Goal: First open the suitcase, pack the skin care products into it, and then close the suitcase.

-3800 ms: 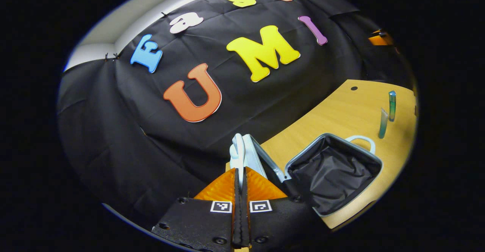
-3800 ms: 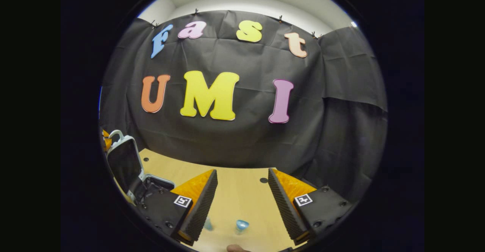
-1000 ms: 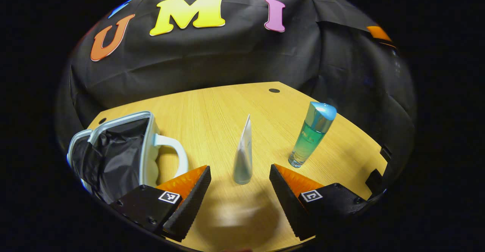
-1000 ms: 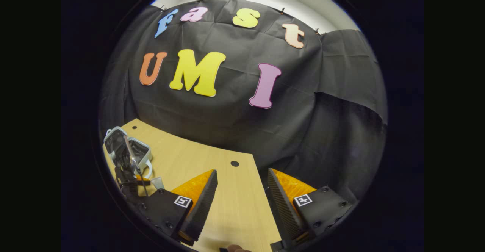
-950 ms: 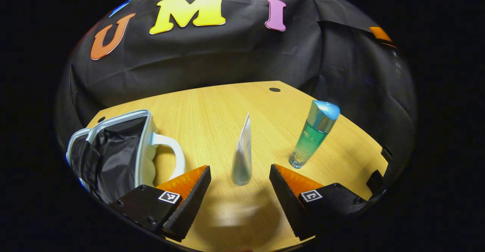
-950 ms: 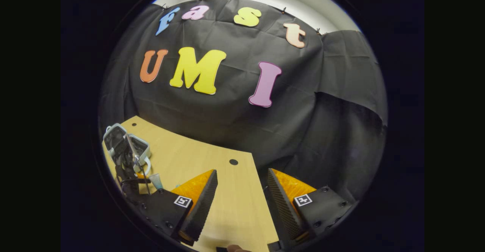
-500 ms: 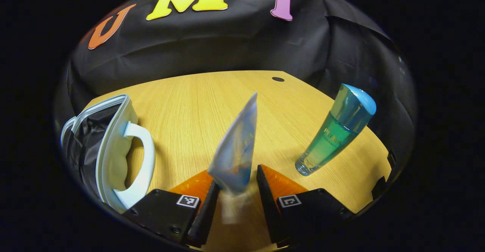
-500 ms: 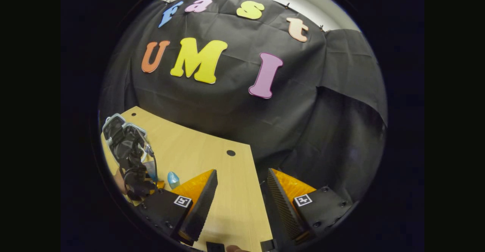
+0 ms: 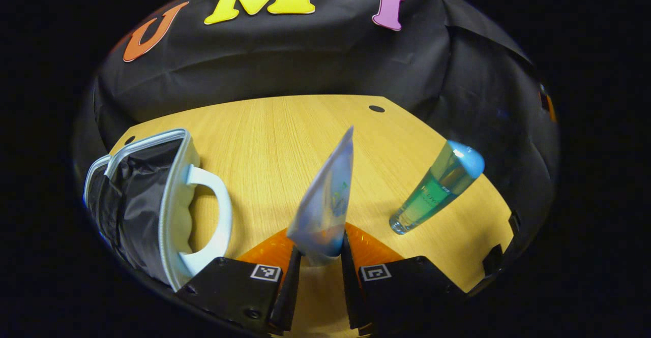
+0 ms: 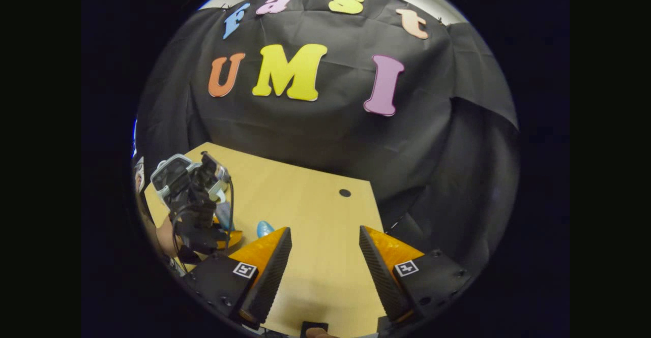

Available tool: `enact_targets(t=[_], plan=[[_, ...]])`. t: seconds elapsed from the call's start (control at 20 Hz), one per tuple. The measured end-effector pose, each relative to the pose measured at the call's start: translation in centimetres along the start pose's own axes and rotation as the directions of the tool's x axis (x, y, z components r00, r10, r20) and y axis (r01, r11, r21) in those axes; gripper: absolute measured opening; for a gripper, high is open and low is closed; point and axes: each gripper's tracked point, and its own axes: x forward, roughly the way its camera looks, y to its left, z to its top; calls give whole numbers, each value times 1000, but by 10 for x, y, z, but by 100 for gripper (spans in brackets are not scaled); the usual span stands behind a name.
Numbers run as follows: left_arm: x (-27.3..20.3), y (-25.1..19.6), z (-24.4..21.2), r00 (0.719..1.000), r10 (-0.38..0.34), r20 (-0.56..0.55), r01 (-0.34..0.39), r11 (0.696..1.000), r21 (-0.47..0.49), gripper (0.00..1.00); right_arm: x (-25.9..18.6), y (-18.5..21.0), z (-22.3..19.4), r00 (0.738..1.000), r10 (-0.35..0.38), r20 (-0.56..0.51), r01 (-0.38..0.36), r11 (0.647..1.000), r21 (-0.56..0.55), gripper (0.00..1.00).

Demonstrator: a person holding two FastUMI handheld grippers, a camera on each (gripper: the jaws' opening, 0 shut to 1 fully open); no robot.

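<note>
The left gripper (image 9: pixel 319 256) is clamped on the bottom end of the pale tube (image 9: pixel 325 203), both fingers pressing it — tip pointing up and away. The suitcase (image 9: pixel 147 201) sits open on the wooden table (image 9: pixel 264 134), just black lining inside (nothing packed that I can see). Green bottle (image 9: pixel 432 188) stands nearby. The right gripper (image 10: pixel 325 272) hangs wide open, holding nothing.

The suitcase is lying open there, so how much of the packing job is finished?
Opening looks done: the suitcase lies open, its dark lining bare. In hand: the left gripper is shut on the tube. Left: place it inside, pack the green bottle standing on the table, then close up.
</note>
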Motion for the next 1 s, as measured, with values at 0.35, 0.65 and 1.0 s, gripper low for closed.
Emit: enact_targets(t=[0.35,0.65,1.0], plan=[[-103,32,16,1000,26,12,-25,1000,-9,43,42,78,-65,991,120,-66,-124,990,-68,80],[-162,113,2,989,145,-32,-146,989,-31,42,103,127,-109,979,119,-163,-120,993,1,76],[-162,186,-23,971,218,-100,-227,970,-91,43,136,130,-115,978,53,-202,-46,998,38,62]])
